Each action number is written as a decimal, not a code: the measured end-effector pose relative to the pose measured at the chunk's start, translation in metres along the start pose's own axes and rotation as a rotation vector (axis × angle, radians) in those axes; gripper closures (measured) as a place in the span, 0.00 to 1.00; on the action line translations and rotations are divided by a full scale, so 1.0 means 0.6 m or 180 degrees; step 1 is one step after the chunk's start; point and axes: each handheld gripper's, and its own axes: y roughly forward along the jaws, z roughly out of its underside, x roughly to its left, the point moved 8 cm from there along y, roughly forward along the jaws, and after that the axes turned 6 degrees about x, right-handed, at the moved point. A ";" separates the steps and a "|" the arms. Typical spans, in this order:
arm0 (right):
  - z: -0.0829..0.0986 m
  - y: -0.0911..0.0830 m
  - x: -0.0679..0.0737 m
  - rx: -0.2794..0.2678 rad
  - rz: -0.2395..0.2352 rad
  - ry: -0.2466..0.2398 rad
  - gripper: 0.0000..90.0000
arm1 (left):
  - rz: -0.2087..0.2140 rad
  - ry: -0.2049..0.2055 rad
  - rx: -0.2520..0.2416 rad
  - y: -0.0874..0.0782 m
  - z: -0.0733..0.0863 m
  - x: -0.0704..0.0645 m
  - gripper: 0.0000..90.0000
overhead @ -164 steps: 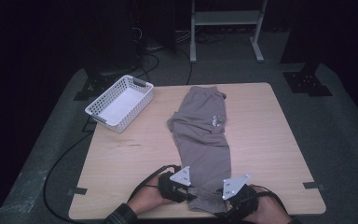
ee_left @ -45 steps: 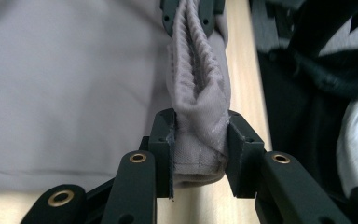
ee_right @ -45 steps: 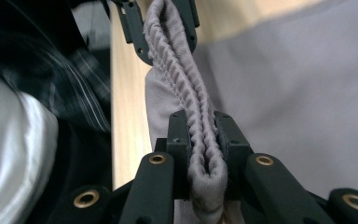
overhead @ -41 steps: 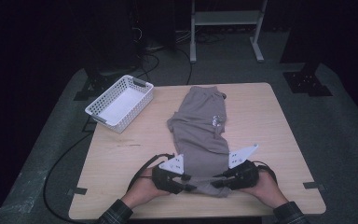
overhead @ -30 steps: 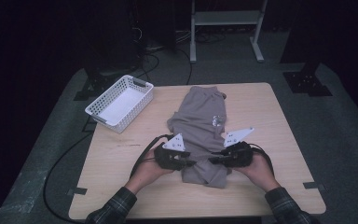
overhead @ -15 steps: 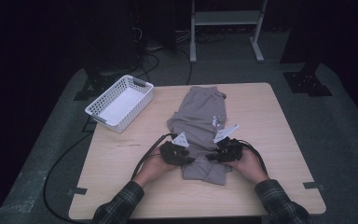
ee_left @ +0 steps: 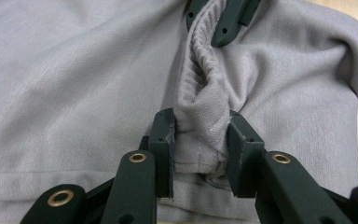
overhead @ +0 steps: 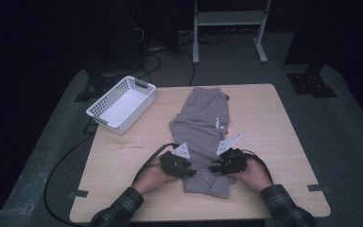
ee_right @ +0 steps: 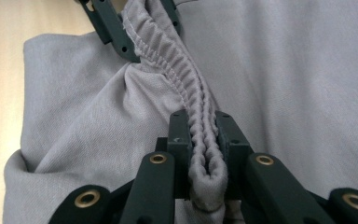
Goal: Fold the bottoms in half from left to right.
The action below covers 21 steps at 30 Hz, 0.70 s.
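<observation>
Lying lengthwise along the middle of the worktop (overhead: 274, 123), grey trousers (overhead: 202, 127), near end bunched between both tools. Sitting at the far left corner, white basket (overhead: 121, 104). Clamping the gathered hem: left tool (overhead: 192, 172) from the left, right tool (overhead: 211, 168) from the right, both clenched on fabric.

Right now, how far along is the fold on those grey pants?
Done: both grippers have the near gathered edge of the grey pants pinched, left gripper and right gripper. In hand: that edge is carried over the fabric, a fold showing nearest the person. Left: laying it down flat; the white basket sits off to the side.
</observation>
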 end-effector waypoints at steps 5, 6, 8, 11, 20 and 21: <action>0.008 -0.003 0.028 0.0078 -0.0028 -0.0173 0.87 | 0.0046 0.0080 0.0058 -0.003 0.007 -0.028 0.75; 0.010 -0.004 0.033 0.0089 -0.0044 -0.0178 0.87 | 0.0060 0.0106 0.0078 -0.005 0.009 -0.033 0.75; 0.014 -0.005 0.043 0.0093 -0.0084 -0.0198 0.87 | 0.0097 0.0127 0.0072 -0.005 0.011 -0.043 0.75; 0.019 -0.007 0.056 0.0116 -0.0125 -0.0249 0.87 | 0.0133 0.0174 0.0094 -0.007 0.015 -0.059 0.75; 0.033 -0.012 0.091 0.0170 -0.0232 -0.0342 0.87 | 0.0245 0.0230 0.0099 -0.010 0.023 -0.094 0.75; 0.035 -0.013 0.097 0.0173 -0.0262 -0.0347 0.87 | 0.0287 0.0245 0.0108 -0.010 0.025 -0.103 0.75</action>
